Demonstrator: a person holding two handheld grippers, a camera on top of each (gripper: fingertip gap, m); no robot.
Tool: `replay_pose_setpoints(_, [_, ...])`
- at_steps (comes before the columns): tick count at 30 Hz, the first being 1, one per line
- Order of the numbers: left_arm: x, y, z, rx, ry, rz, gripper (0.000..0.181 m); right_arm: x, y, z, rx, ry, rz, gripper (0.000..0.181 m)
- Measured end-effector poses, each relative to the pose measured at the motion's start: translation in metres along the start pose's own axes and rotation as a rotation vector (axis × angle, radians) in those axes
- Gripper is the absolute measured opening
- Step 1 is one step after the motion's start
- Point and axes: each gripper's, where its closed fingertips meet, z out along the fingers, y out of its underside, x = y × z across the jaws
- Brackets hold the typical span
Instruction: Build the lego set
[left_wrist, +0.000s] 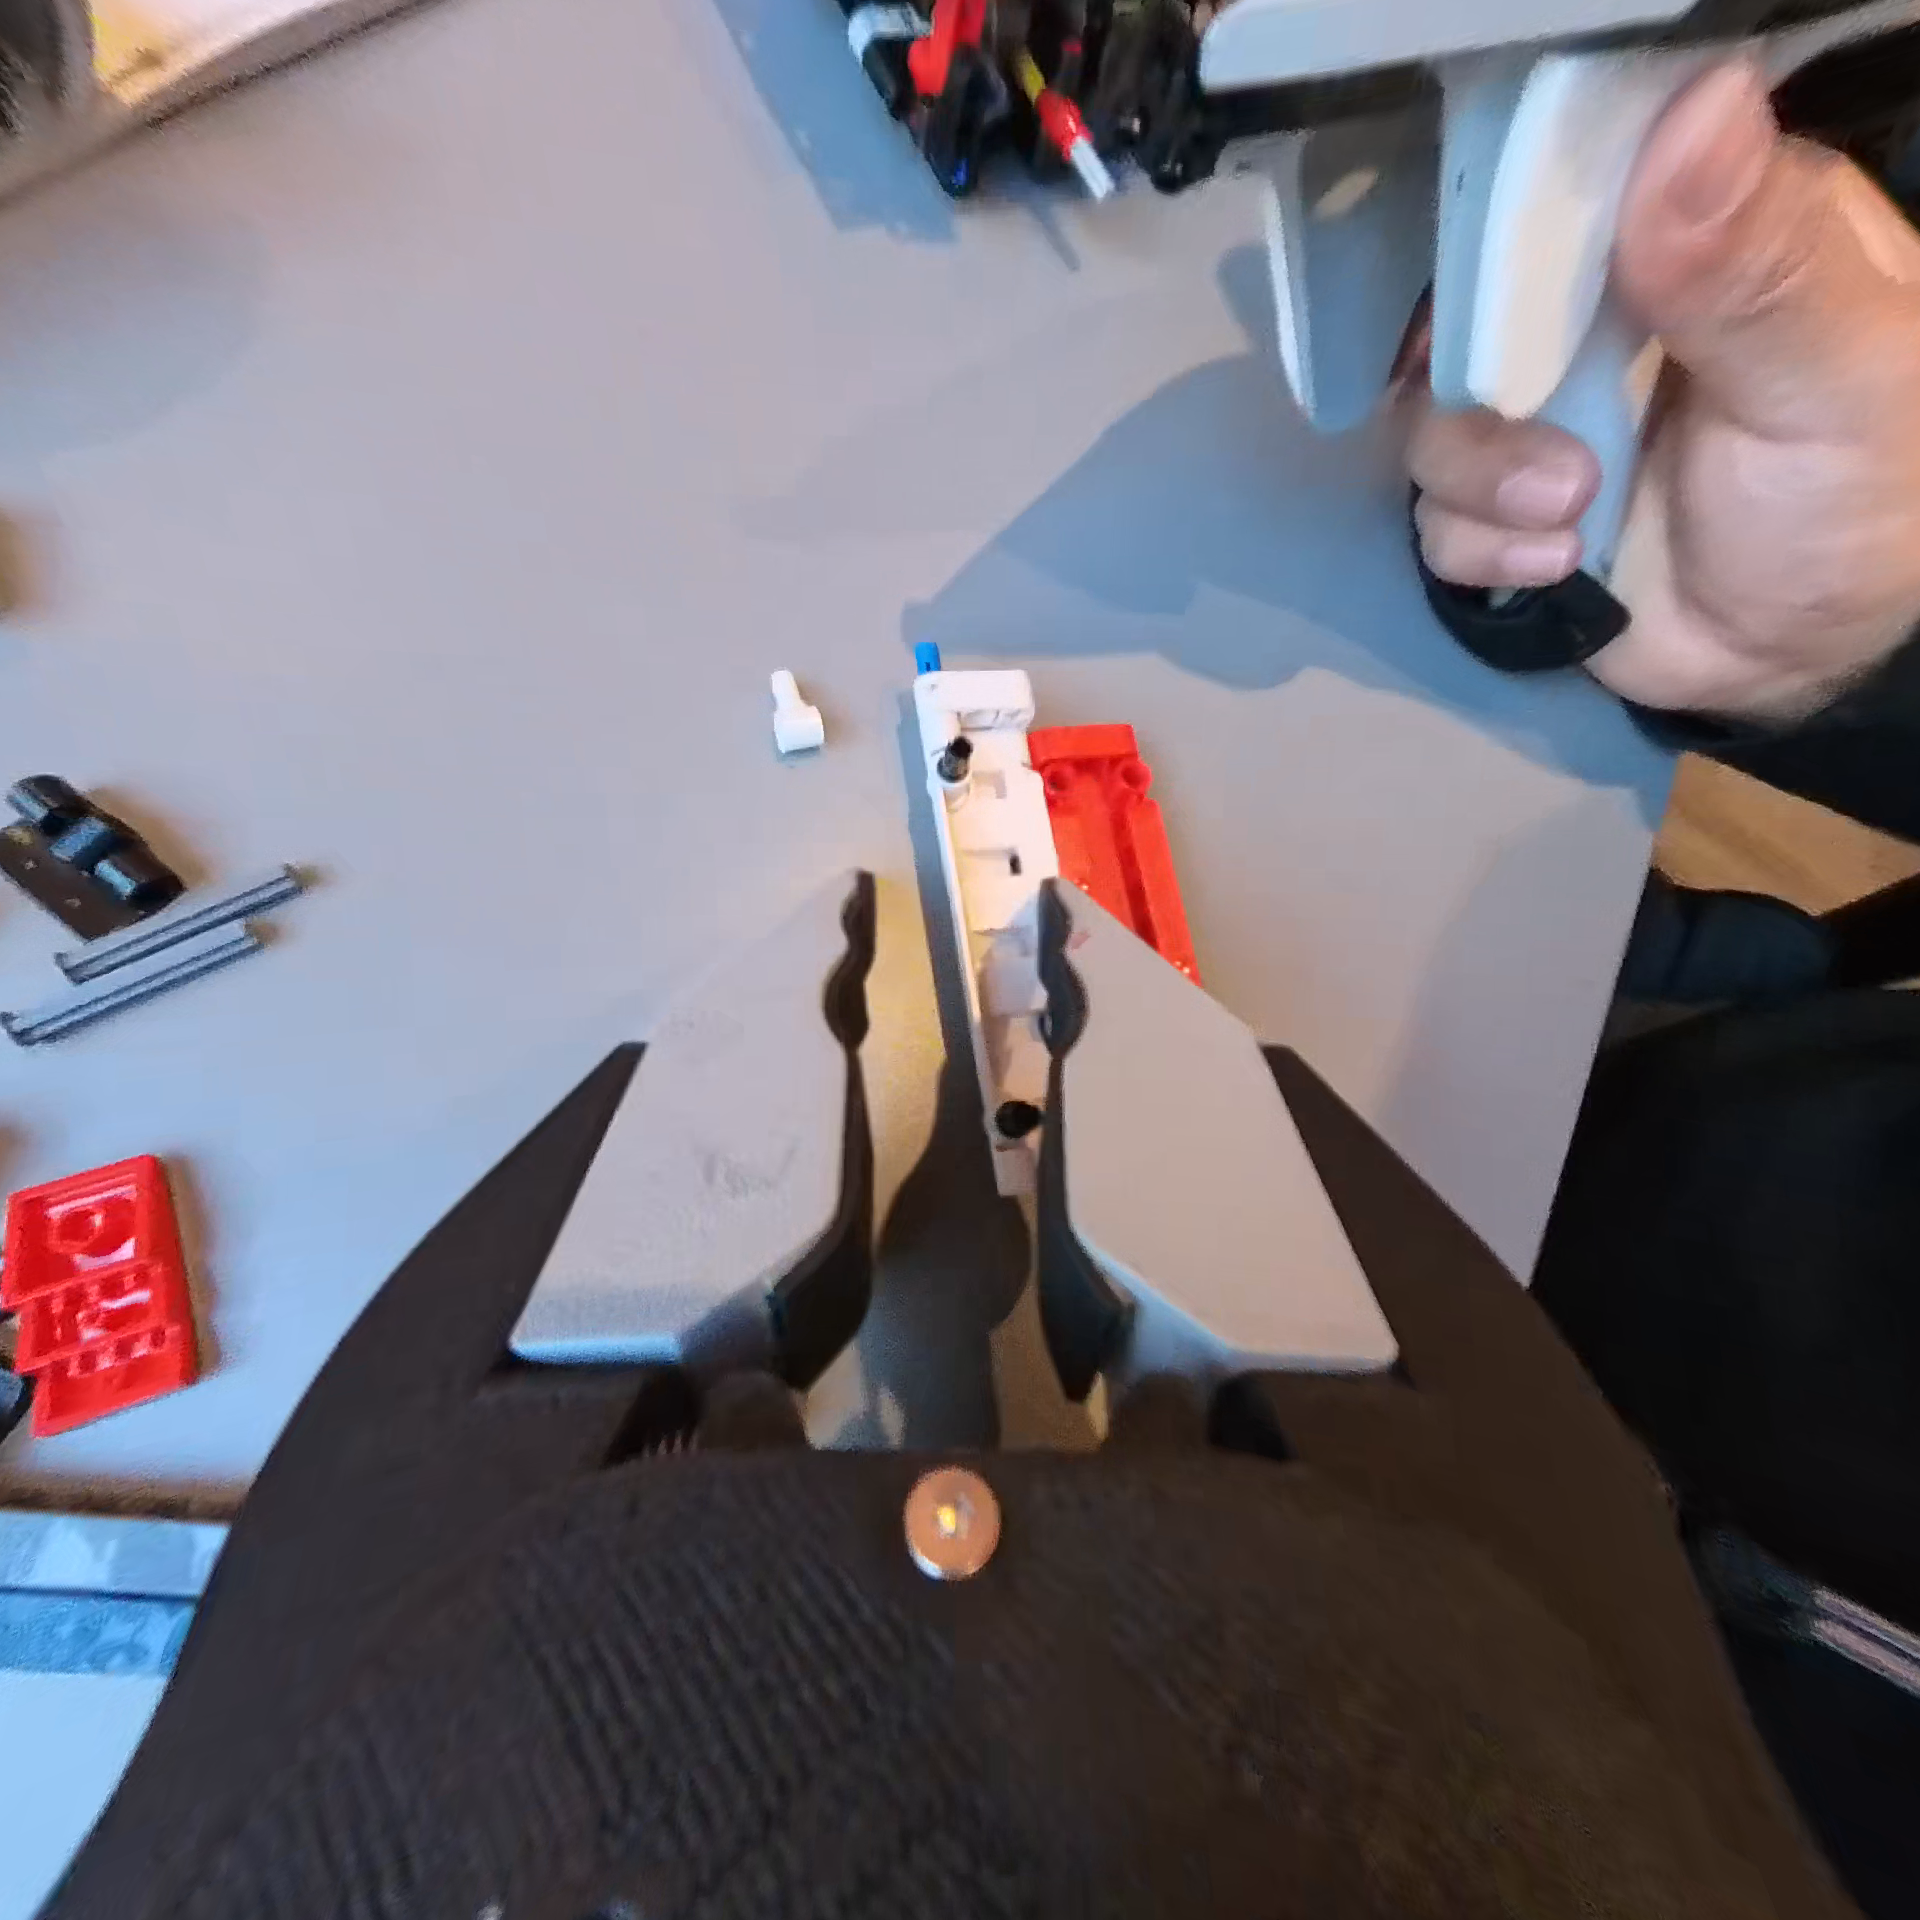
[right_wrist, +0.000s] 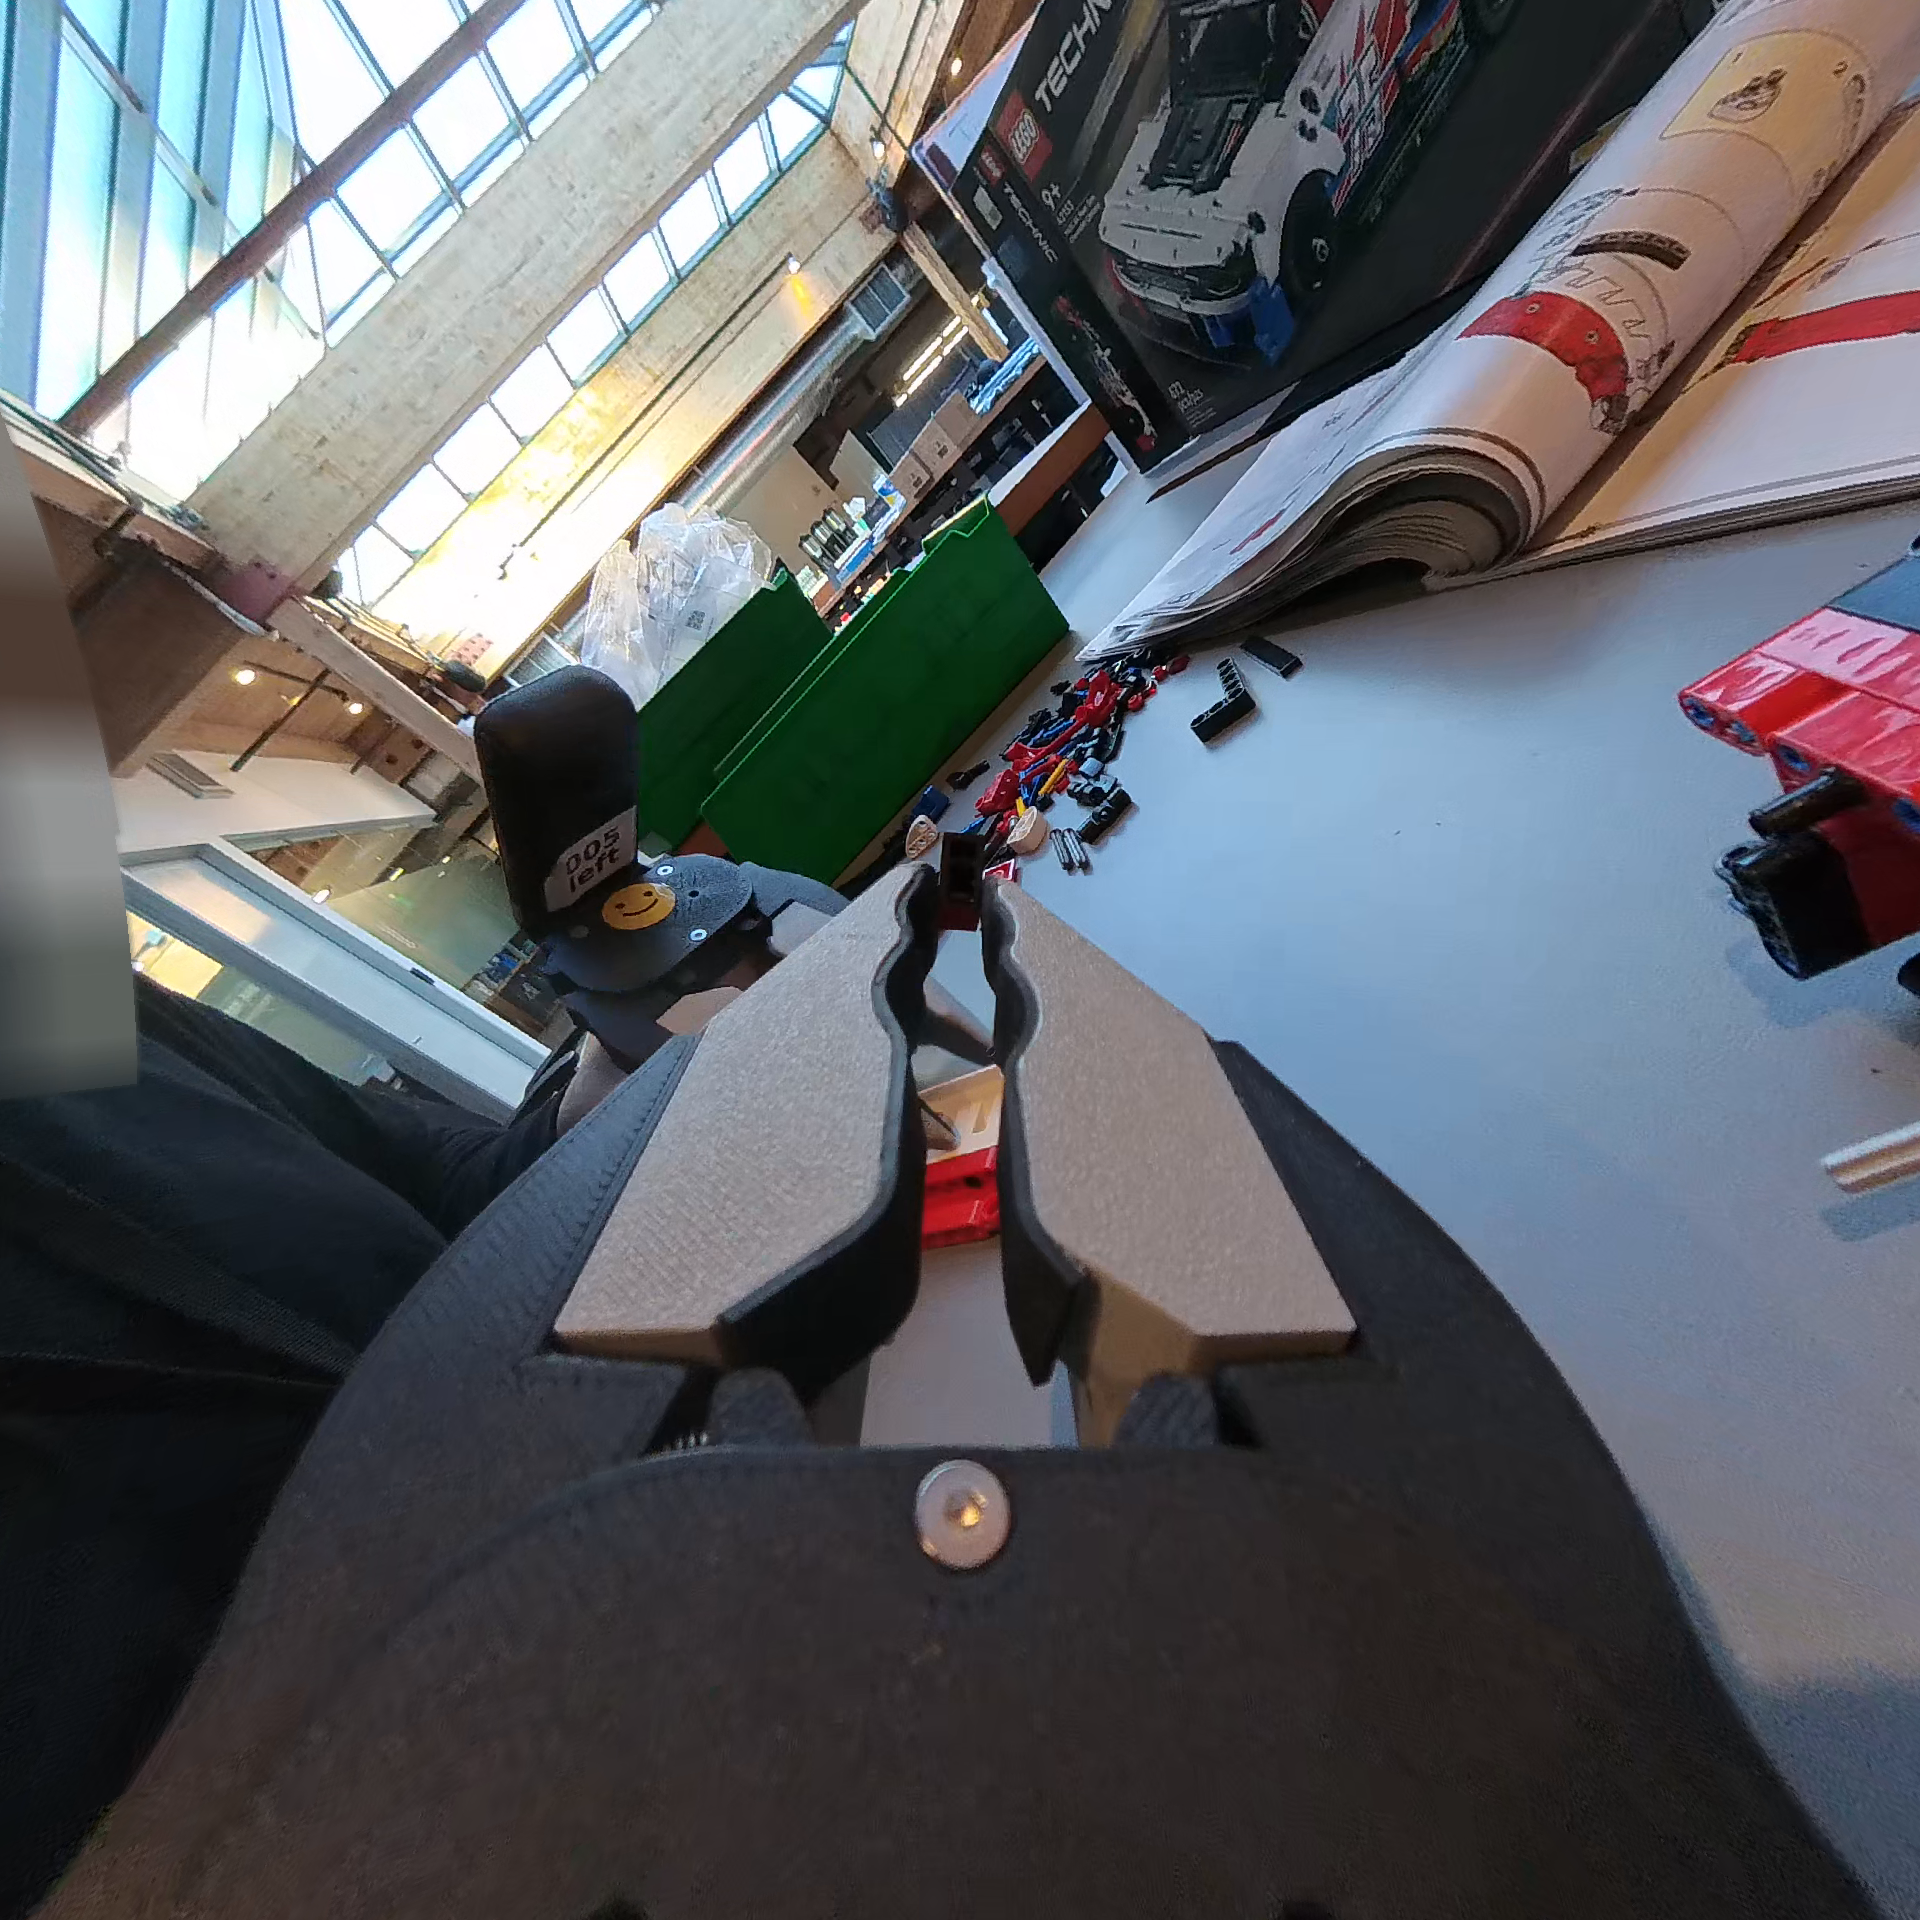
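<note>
Left wrist view: the left gripper (left_wrist: 956, 904) hangs over the grey table (left_wrist: 520, 468), fingers apart, nothing held, the white lego assembly (left_wrist: 982, 831) lying between its tips with a red panel (left_wrist: 1117, 831) touching its side. A small white piece (left_wrist: 795, 714) lies nearby. Right wrist view: the right gripper (right_wrist: 958, 894) is clamped on a small dark piece (right_wrist: 961, 878). Loose pieces (right_wrist: 1049, 758) lie beyond.
</note>
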Motion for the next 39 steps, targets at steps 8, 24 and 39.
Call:
replay_pose_setpoints(8, [0.010, 0.004, -0.007, -0.008, 0.073, -0.007, 0.000, -0.003, -0.001, 0.001, 0.006, 0.000, -0.016, 0.006])
replay_pose_setpoints(24, [-0.007, 0.005, -0.047, 0.139, -0.030, -0.109, 0.023, 0.032, 0.069, 0.021, -0.674, 0.328, -0.477, 0.020])
replay_pose_setpoints(39, [-0.012, -0.016, -0.108, 0.435, 0.012, -0.138, 0.028, 0.132, -0.076, 0.177, -0.757, 0.626, -0.679, 0.050])
